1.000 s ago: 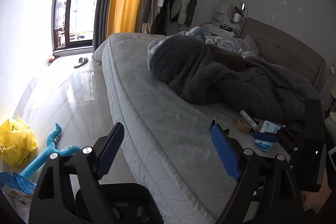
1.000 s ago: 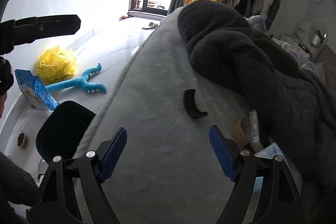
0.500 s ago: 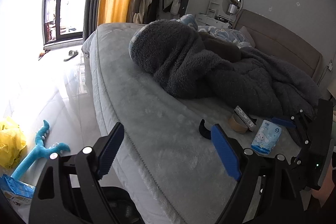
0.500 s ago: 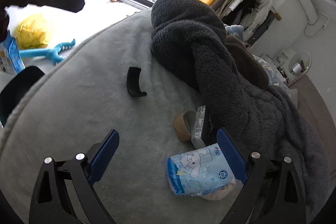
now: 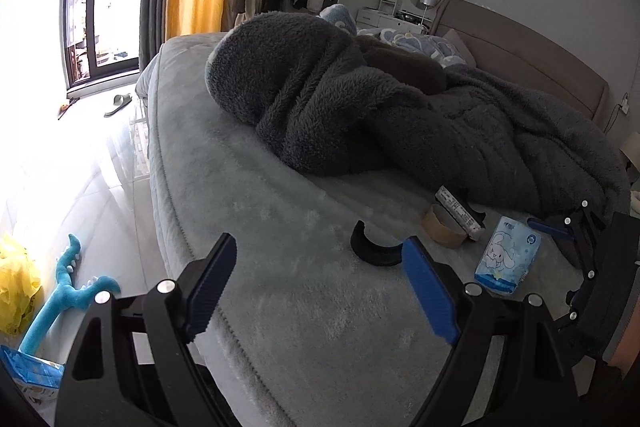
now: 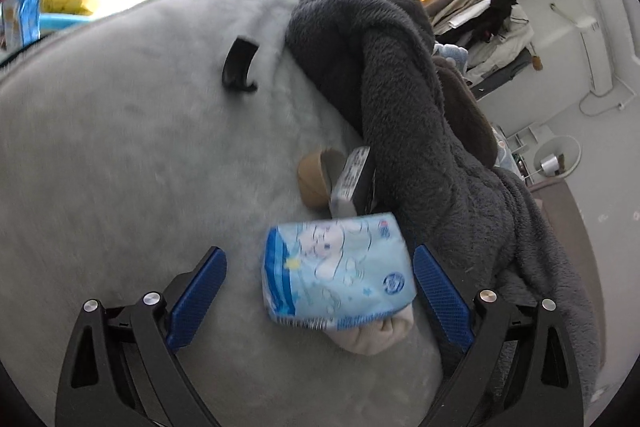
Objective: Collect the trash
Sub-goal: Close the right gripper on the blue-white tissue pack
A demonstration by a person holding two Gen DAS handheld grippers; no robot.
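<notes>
On the grey bed (image 5: 280,227) lie a light-blue tissue pack (image 5: 508,255), a brown tape roll (image 5: 442,229), a small grey-white box (image 5: 458,213) and a black curved piece (image 5: 374,251). My right gripper (image 6: 320,251) is open and straddles the tissue pack (image 6: 336,275), which lies nearer the right pad; neither pad presses on it. A beige cloth (image 6: 368,335) shows under the pack. The tape roll (image 6: 314,179) and box (image 6: 352,179) lie just beyond it. My left gripper (image 5: 318,247) is open and empty over the bed edge, the black piece just past its right fingertip.
A heap of dark grey fleece blanket (image 5: 360,115) borders the items on their far side. On the floor to the left lie a yellow bag (image 5: 16,283), a blue plush toy (image 5: 60,299), a blue package (image 5: 32,375) and a slipper (image 5: 118,103).
Both grippers have moved forward and down toward the items on the bed. The right gripper rolled, widened its jaws and now has the tissue pack between them.
</notes>
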